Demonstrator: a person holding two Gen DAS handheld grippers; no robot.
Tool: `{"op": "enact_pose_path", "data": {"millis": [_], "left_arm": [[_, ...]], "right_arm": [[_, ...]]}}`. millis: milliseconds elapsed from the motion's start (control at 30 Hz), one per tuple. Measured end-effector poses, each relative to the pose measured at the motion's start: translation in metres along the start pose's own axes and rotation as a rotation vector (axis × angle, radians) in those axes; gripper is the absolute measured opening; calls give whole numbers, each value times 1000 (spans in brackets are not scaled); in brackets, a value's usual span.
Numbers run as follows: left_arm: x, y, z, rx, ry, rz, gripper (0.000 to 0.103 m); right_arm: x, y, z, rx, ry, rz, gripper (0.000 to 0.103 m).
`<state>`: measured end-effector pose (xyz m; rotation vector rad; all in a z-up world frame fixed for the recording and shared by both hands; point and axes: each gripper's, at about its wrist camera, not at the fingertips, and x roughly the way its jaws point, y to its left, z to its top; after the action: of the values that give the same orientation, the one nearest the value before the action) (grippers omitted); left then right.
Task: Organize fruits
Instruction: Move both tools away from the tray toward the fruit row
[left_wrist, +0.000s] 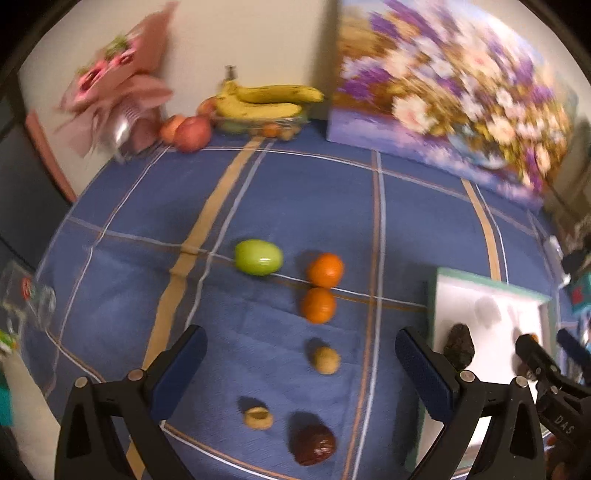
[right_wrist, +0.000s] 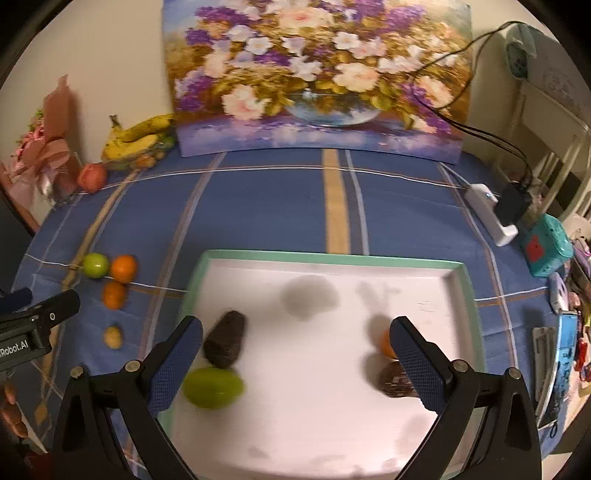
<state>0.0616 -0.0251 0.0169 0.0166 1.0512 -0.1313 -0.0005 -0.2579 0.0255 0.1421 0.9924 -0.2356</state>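
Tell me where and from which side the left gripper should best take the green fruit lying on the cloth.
The green fruit is egg-shaped and lies on its side, long axis across the left wrist view. Probably best from above, pads across its short middle, one on the far side and one on the near. The open left gripper would come in left of the upper orange beside it.

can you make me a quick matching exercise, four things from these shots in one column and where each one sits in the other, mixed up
Things:
1. avocado
2. two oranges
3. bananas
4. right gripper

Places:
A. at the back by the wall, left of the flower painting
B. above the tray, open with nothing between
C. on the white tray
D. on the blue cloth, beside a green fruit

Pairs: 1-C, 2-D, 3-A, 4-B
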Motion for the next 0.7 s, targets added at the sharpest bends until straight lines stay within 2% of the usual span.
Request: {"op": "enact_pose_path", "data": {"millis": [167,333,567,633,700], "left_arm": [[-6,43,-5,-85,-23,17,103],[-7,77,-10,-184,-17,-7,103],[3,94,-23,-229,72,-41,103],[8,97,-27,-230,100,-29,102],[15,98,-30,-228,133,-17,101]], "right_arm": [[-7,30,4,-38,-29,51,101],[-11,66,4,-104,-45,110,101],[-4,108,-5,-182,11,162,100],[1,117,-10,-201,35,171,95],[4,121,-15,-210,61,181,86]]}}
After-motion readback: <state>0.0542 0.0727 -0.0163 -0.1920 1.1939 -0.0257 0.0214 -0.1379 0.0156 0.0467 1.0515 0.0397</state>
